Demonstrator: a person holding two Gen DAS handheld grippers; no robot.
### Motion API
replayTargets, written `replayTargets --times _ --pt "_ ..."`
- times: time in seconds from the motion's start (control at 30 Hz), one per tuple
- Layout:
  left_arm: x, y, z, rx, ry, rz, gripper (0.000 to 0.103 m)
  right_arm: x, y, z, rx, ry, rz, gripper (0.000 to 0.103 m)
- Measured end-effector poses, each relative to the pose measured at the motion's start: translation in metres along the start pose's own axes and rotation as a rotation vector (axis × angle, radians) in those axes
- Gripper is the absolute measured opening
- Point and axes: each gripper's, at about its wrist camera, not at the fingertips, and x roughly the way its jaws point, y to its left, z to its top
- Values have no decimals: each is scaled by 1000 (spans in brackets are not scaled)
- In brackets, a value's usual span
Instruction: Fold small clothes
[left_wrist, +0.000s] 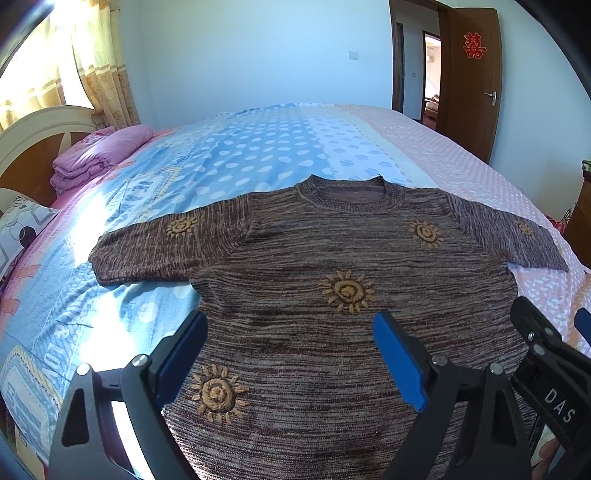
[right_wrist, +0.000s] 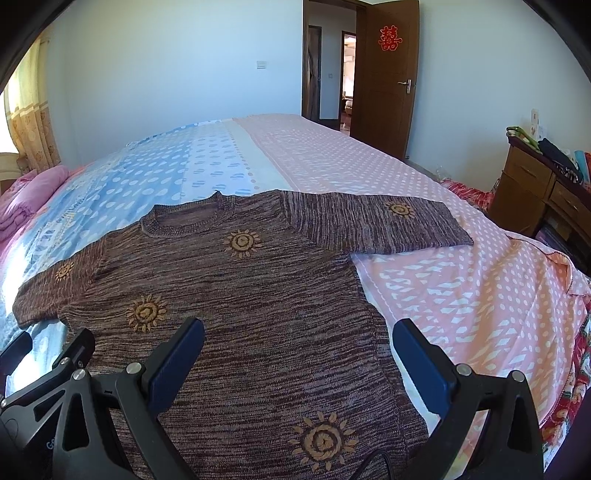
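The blue-padded fingers (left_wrist: 192, 332) of the left gripper (left_wrist: 291, 336) stand wide apart with nothing between them, poised above the lower body of a brown marled knit sweater (left_wrist: 295, 266). The right gripper (right_wrist: 299, 343) is spread just as wide, also holding nothing, over the sweater's hem on its right side; its fingers (right_wrist: 421, 350) frame the garment's edge.

The sweater lies flat and face up on the bed (right_wrist: 424, 206), sleeves out to both sides, neckline away from the cameras, yellow sun motifs (left_wrist: 347, 291) across it. The bedcover is blue with white dots on one half, pink with white dots on the other. A folded pink quilt (left_wrist: 99, 155) sits by the headboard (left_wrist: 40, 129). Beyond are a pale wall, a yellow curtain (left_wrist: 85, 62), an open brown door (right_wrist: 388, 74) bearing a red paper ornament (right_wrist: 389, 38), and a wooden dresser (right_wrist: 539, 192).

The sweater's bottom hem is cut off behind the grippers; items on the dresser are too small to identify.
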Motion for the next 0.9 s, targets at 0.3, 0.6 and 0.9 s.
replayTargets --times 0.3,0.6,0.9 --pt "0 0 0 4 4 3 94 0 -3 0 10 1 4 102" --pt "-1 -3 -1 10 3 1 94 0 -6 0 15 2 5 102" --pt "0 -4 -1 8 8 -1 94 0 -6 0 12 5 4 102"
